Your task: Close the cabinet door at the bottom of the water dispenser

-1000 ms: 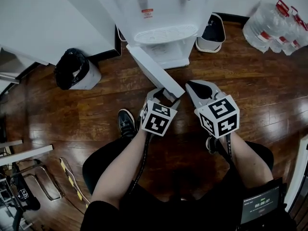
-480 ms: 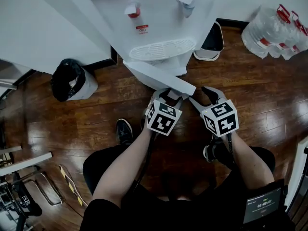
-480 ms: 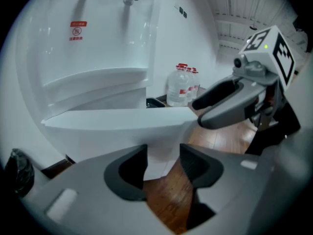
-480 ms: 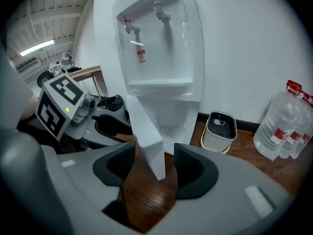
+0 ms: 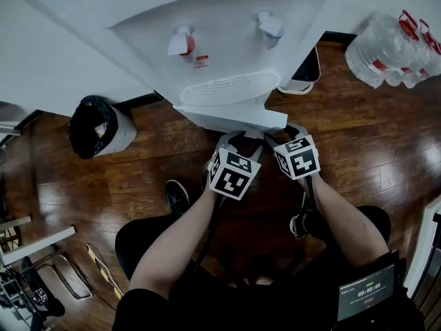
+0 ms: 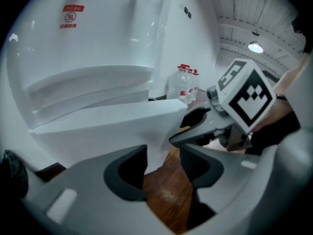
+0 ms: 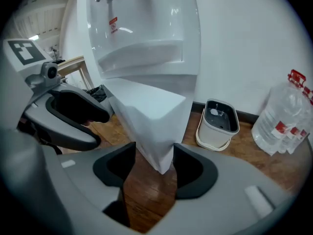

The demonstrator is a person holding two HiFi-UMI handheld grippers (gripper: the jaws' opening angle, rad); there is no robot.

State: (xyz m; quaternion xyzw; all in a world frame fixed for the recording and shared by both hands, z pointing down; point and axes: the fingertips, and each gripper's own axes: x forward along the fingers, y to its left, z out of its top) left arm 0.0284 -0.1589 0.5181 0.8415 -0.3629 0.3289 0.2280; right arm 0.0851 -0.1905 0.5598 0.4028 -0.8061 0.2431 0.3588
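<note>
The white water dispenser [image 5: 227,47] stands in front of me. Its bottom cabinet door [image 5: 231,119] is swung most of the way towards the body. Both grippers are at the door's free edge. The door's lower corner [image 6: 112,126] reaches down between the jaws of my left gripper [image 6: 164,168], close to the left pad, with bare floor showing before the right pad. My right gripper [image 7: 149,168] has its jaws opening, and the door's corner [image 7: 146,116] sits between them, nearer the right pad. From the head, the left gripper [image 5: 238,141] and the right gripper [image 5: 282,134] are side by side.
A bin with a black bag [image 5: 96,126] stands at the left of the dispenser. At its right is a small white bin [image 5: 306,64]. Several water bottles [image 5: 393,43] lie at the far right. My shoe [image 5: 178,197] rests on the wooden floor [image 5: 358,129].
The door has swung from pointing out at me to nearly flat across the dispenser's front. Both grippers moved forward with it. The right gripper came down and went from shut to open.
</note>
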